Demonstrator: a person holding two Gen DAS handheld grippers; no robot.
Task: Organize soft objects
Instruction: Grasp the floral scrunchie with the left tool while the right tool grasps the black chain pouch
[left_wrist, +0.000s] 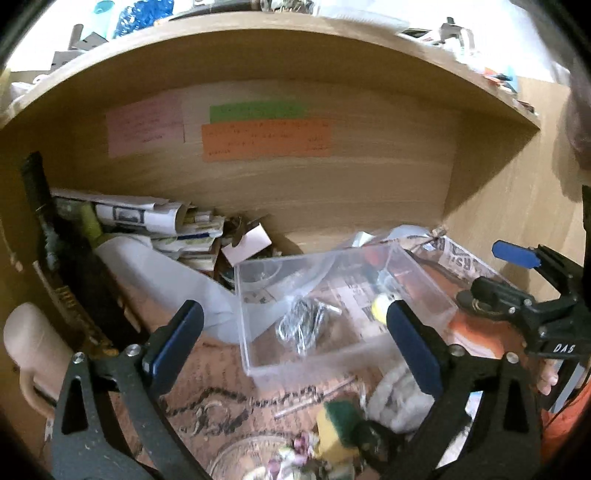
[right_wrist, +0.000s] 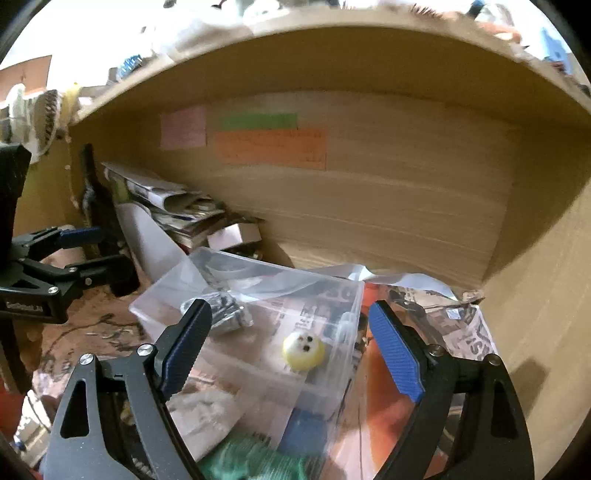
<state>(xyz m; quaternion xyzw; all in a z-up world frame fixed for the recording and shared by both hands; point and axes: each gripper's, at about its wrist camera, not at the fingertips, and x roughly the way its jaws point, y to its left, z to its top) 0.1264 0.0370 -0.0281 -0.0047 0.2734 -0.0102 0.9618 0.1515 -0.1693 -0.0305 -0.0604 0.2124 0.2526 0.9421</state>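
A clear plastic box (left_wrist: 424, 280) stands on the desk under a wooden shelf; it also shows in the right wrist view (right_wrist: 354, 295). Inside lie a small yellow soft ball with black eyes (right_wrist: 303, 349), also visible in the left wrist view (left_wrist: 379, 307), and a dark crinkled bundle (left_wrist: 303, 325). A white fluffy lump (left_wrist: 399, 402) and a green-and-yellow sponge (left_wrist: 338, 421) lie in front of the box. My left gripper (left_wrist: 295, 347) is open and empty in front of the box. My right gripper (right_wrist: 291, 350) is open and empty, straddling the box's near right corner.
Rolled papers and magazines (left_wrist: 155, 218) pile at the back left beside a white roll (left_wrist: 162, 273) and a dark bottle (left_wrist: 62, 266). Coloured notes (left_wrist: 266, 140) hang on the wooden back panel. Newspaper (right_wrist: 469, 332) covers the desk at right. A glass bowl (left_wrist: 258, 458) sits near.
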